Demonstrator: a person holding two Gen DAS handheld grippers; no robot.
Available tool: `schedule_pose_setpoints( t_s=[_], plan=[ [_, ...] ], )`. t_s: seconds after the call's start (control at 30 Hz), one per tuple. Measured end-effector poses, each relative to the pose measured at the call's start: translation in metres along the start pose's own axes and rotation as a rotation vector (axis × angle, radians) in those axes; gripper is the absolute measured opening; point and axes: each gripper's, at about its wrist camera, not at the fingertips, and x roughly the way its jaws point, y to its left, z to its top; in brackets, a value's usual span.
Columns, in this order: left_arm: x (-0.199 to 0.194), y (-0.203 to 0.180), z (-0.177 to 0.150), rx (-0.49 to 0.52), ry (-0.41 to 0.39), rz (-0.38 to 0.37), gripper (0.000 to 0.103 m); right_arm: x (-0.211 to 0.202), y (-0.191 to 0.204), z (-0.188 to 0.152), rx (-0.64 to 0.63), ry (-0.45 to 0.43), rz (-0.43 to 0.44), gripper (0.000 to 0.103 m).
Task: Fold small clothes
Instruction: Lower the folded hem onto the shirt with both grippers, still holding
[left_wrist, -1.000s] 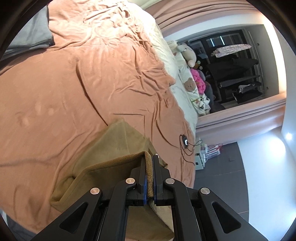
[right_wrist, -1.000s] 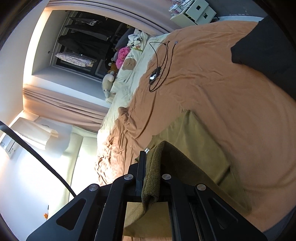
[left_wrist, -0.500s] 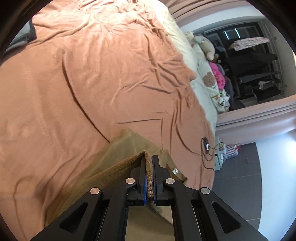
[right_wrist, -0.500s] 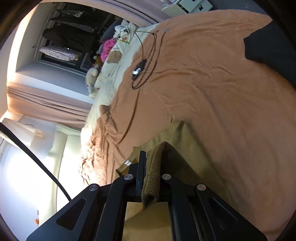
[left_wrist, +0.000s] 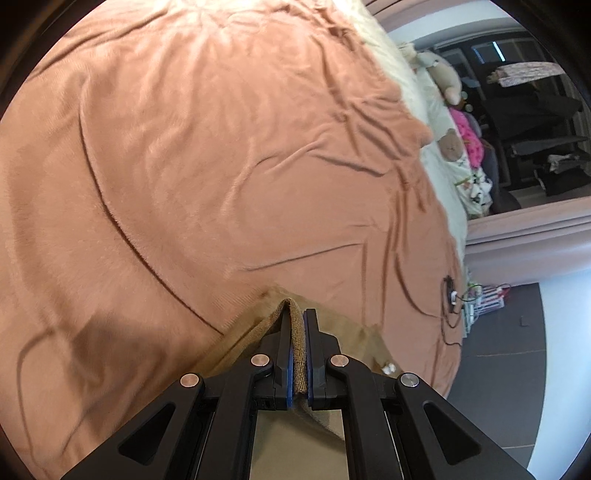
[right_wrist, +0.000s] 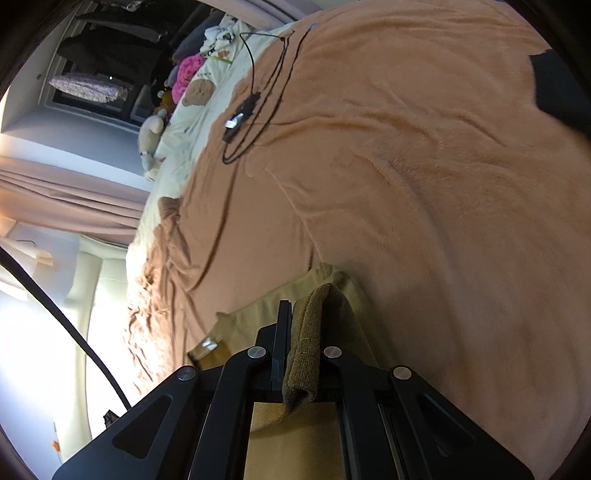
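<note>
An olive-tan small garment (left_wrist: 351, 332) lies on the peach-orange blanket (left_wrist: 221, 166) of a bed. My left gripper (left_wrist: 297, 314) is shut on a ribbed edge of the garment and holds it just above the blanket. My right gripper (right_wrist: 303, 306) is shut on another ribbed edge of the same garment (right_wrist: 258, 314), which drapes over its right finger. A white label (right_wrist: 208, 345) shows on the garment at the left of the right wrist view. The rest of the garment is hidden under both grippers.
A black cable with a small device (right_wrist: 243, 110) lies on the blanket, also seen in the left wrist view (left_wrist: 450, 295). A dark cloth (right_wrist: 561, 92) lies at the right edge. Plush toys (left_wrist: 454, 144) sit on the cream sheet beyond. Curtains (right_wrist: 74, 195) and dark floor (left_wrist: 498, 369) border the bed.
Both grippers have lowered and moved forward over the blanket with the garment in them. Less of the garment shows in front of the fingers. Both grips are unchanged.
</note>
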Motion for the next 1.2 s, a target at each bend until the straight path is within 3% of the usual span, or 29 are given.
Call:
schedule_pose_setpoints(
  t_s=[0.27, 0.53, 0.9, 1.2],
  plan=[
    [0.037, 0.028, 0.005, -0.039, 0.030, 0.055, 0.004, 0.020, -0.008, 0.001, 0.006, 0.032, -0.090, 0.000],
    [0.033, 0.022, 0.009, -0.025, 0.031, 0.071, 0.004, 0.026, 0.007, 0.006, -0.021, 0.036, -0.119, 0.000],
    [-0.012, -0.018, 0.013, 0.020, -0.014, 0.015, 0.004, -0.012, 0.031, 0.008, -0.046, -0.006, -0.058, 0.000],
    [0.011, -0.025, 0.033, 0.012, -0.030, 0.065, 0.004, 0.010, 0.035, 0.021, -0.036, -0.006, -0.060, 0.000]
  ],
)
